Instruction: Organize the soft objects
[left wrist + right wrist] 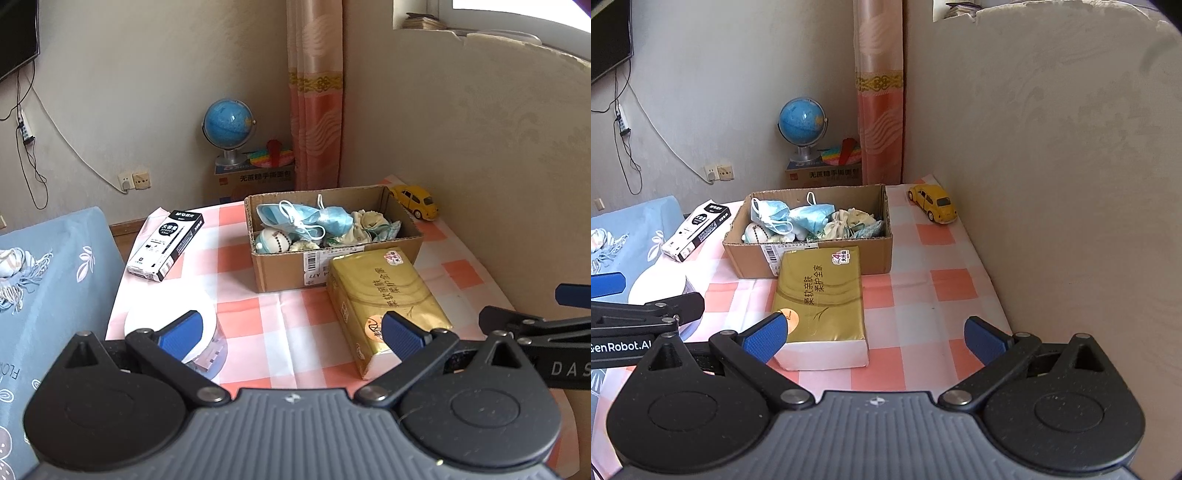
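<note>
Two claws hover low over the checked table, both spread wide and empty: left claw, right claw. Cardboard box already holds face masks and small soft toys, so it likely serves as the collection bin. Gold tissue pack lies flat, touching the box front, probably next to go in. Pen box and yellow toy car stay outside, being hard.

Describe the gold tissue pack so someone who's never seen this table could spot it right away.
Start at the open cardboard box in the middle of the pink checked tablecloth. Directly in front of it, one end against the box's front wall, lies the tissue pack. It is the only shiny gold block there, with white ends, unlike the black-and-white pen box to the left.
</note>
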`<action>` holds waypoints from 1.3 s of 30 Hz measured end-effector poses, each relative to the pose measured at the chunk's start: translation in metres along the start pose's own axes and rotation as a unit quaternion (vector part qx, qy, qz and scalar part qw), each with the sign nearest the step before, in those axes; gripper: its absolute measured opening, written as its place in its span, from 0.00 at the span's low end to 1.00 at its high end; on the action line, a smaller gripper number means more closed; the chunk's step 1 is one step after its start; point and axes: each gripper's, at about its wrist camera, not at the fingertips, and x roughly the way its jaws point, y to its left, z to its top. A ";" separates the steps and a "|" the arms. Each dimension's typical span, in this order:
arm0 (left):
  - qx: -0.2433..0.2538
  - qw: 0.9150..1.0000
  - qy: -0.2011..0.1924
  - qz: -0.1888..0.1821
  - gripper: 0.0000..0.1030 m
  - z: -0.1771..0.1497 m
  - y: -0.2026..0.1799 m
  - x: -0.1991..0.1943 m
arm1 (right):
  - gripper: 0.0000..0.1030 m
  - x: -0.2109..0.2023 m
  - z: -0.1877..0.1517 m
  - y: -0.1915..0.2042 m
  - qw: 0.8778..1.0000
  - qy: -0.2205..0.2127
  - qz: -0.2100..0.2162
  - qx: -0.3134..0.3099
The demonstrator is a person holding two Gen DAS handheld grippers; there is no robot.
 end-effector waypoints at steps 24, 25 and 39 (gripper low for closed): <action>0.001 1.000 -0.007 -0.002 0.99 0.000 -0.001 -0.006 | 1.00 -0.009 0.000 0.001 1.000 -0.010 0.000 -0.004; 0.001 1.000 -0.007 -0.002 0.99 -0.001 -0.001 -0.006 | 1.00 -0.009 0.000 0.001 1.000 -0.011 0.000 -0.004; 0.001 1.000 -0.006 -0.002 0.99 -0.001 -0.001 -0.006 | 1.00 -0.007 -0.001 0.000 1.000 -0.010 -0.004 -0.004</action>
